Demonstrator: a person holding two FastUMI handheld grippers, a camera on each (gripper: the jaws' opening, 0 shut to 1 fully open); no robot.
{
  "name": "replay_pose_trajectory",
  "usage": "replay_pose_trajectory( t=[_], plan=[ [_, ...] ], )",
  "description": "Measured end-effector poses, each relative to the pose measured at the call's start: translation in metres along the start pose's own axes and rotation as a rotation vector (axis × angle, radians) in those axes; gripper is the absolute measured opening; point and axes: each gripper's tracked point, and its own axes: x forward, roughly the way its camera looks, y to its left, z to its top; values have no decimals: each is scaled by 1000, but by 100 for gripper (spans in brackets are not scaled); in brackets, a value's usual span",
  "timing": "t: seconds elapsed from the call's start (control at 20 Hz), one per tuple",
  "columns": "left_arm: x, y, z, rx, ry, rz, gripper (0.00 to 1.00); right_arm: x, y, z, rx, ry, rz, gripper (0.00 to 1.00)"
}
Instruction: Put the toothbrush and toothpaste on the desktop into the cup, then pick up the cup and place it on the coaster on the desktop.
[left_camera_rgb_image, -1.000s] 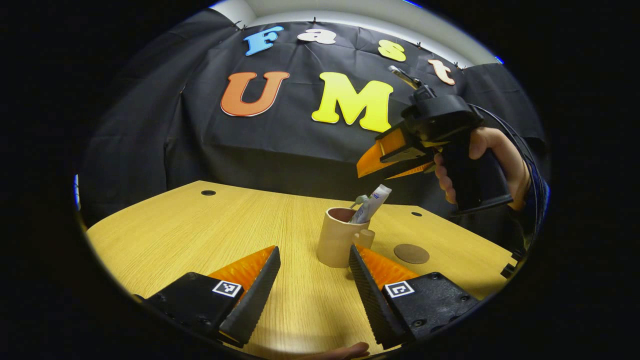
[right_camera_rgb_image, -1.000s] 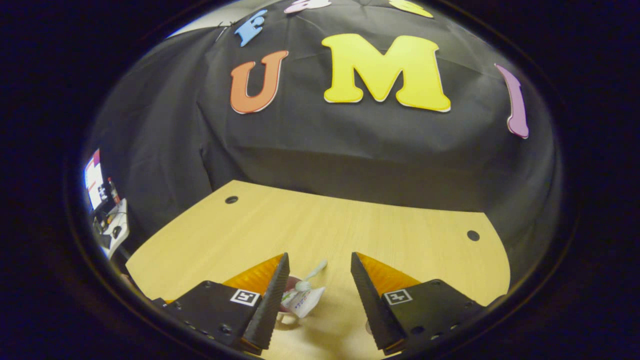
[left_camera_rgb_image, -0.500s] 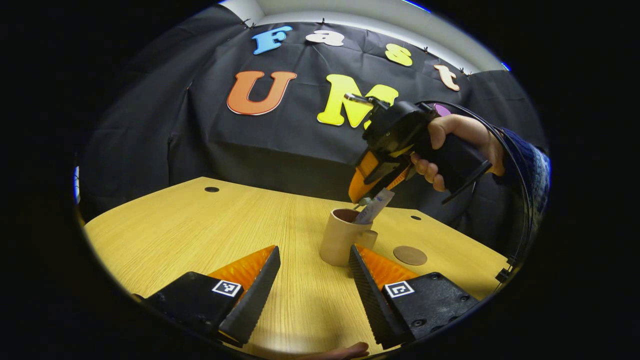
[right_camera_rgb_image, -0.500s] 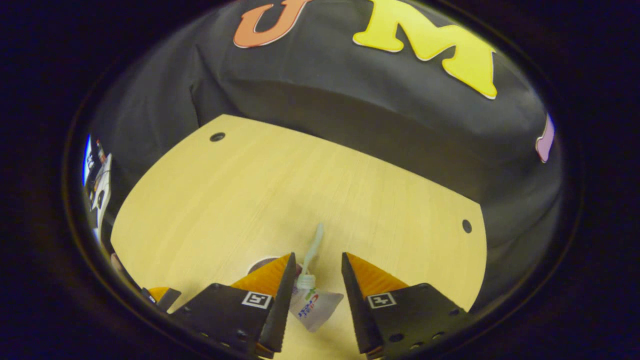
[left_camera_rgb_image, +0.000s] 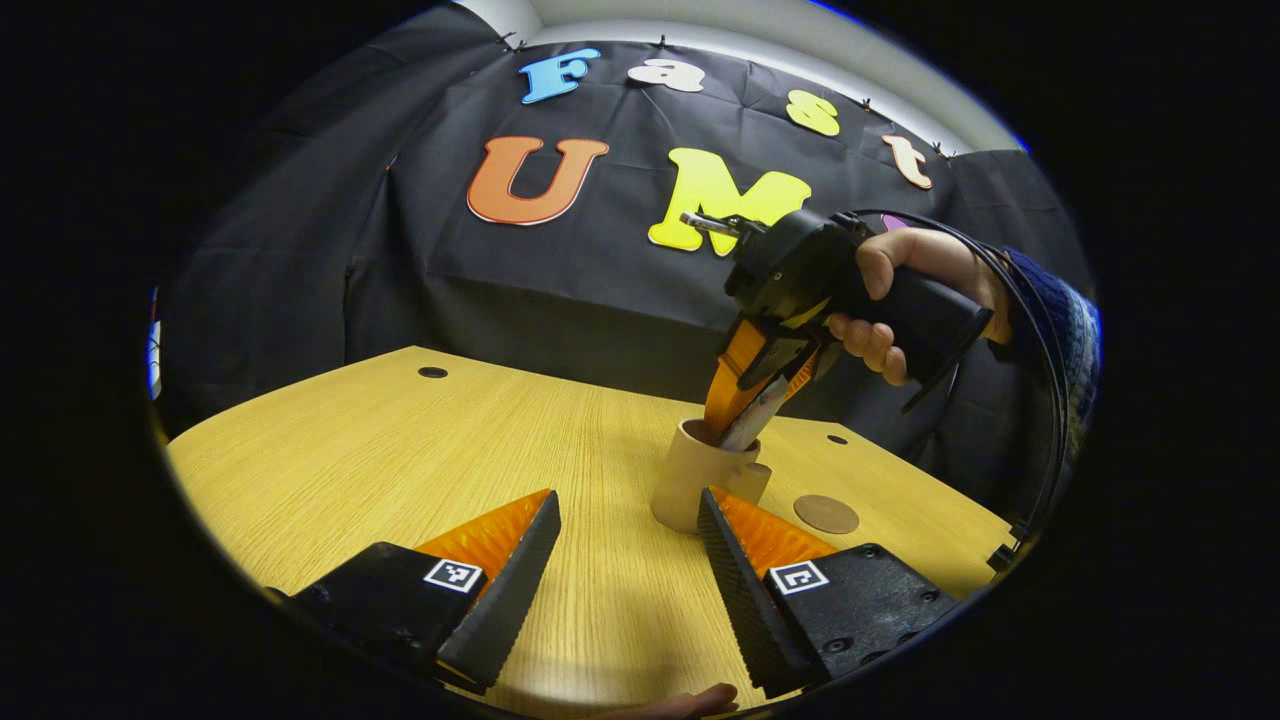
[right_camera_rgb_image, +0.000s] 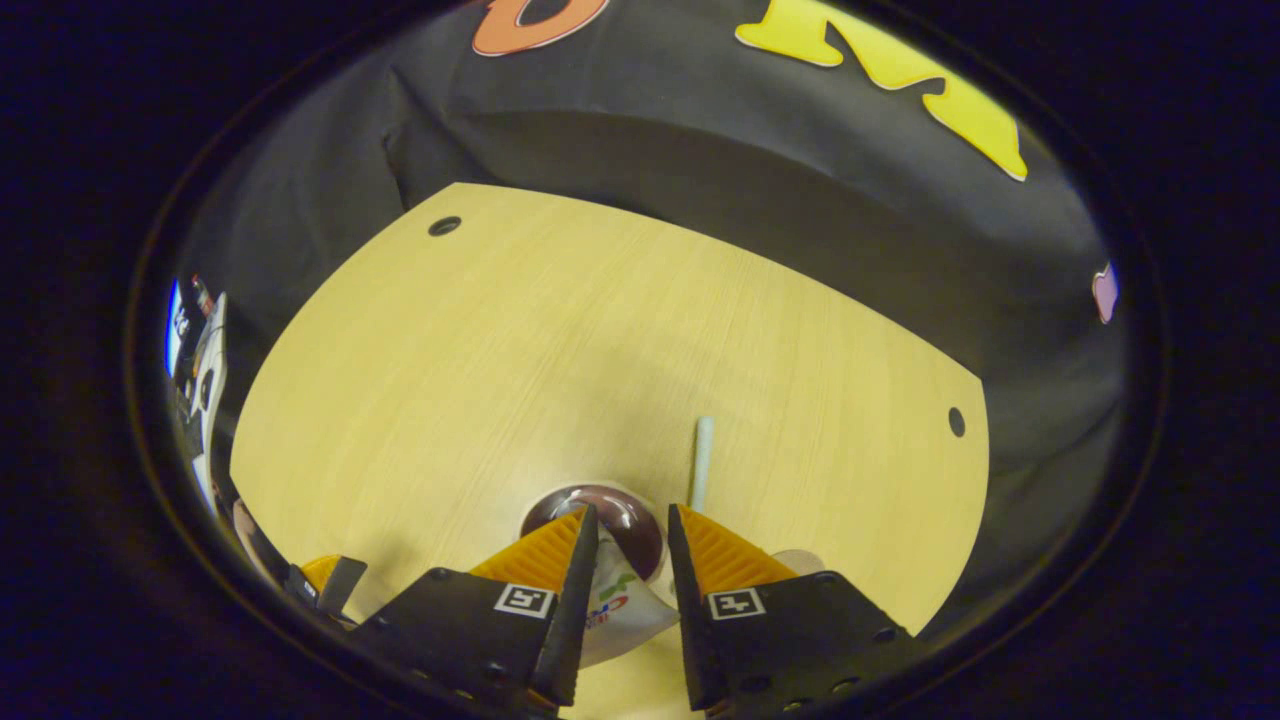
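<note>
Booth: black cloth wall behind a light wood-grain table (left_camera_rgb_image: 400, 450), with small dark round holes near its far edge.

Cup: a beige cup (left_camera_rgb_image: 695, 480) with a dark inside stands upright on the table, right of centre in the left gripper view; its handle faces the near right. In the right gripper view it sits directly below the gripper, seen from above (right_camera_rgb_image: 640, 525).

Coaster: a round brown coaster (left_camera_rgb_image: 826, 514) lies flat on the table just to the right of the cup, apart from it.

Toothpaste: a white toothpaste tube (right_camera_rgb_image: 615, 610) stands tilted in the cup, its upper end between the right gripper's fingers; in the left gripper view it leans out of the cup's mouth (left_camera_rgb_image: 752, 418).

Toothbrush: a pale toothbrush handle (right_camera_rgb_image: 703, 460) pokes up past the cup's rim beside the tube.

Right gripper: pointed steeply down over the cup (right_camera_rgb_image: 632, 590), held by a hand (left_camera_rgb_image: 905, 300) in a dark blue sleeve. Fingers narrowed to a slim gap around the tube's top; whether both press on it cannot be told.

Left gripper: low over the table (left_camera_rgb_image: 628, 580), fingers spread wide with nothing between them, the cup just beyond its right finger.
</note>
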Motion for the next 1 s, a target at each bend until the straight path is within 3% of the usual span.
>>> replay_pose_trajectory(
  t=[0.2,0.25,0.3,0.35,0.4,0.45,0.6,0.75,1.0],
  plan=[
    [3,-2,2,27,7,5,89,-22,-12,20,61,-125,59,41],
    [4,-5,4,35,-1,6,89,-28,-18,25,75,-187,72,48],
    [5,-7,4,48,-7,8,89,-33,-29,29,93,-239,60,41],
    [6,-10,3,63,-7,9,88,-37,-41,25,108,-275,48,41],
    [8,-14,0,77,1,6,89,-37,-52,22,115,-298,32,42],
    [7,-20,-4,89,10,3,89,-37,-66,15,118,-315,24,49],
    [6,-34,0,102,-2,-11,88,-41,-91,10,171,-371,43,50],
    [7,-48,3,111,-20,-20,88,-3,-97,-17,206,-285,68,50],
    [8,-56,3,138,-18,-24,88,67,-76,-44,192,-161,144,51]
  ],
)
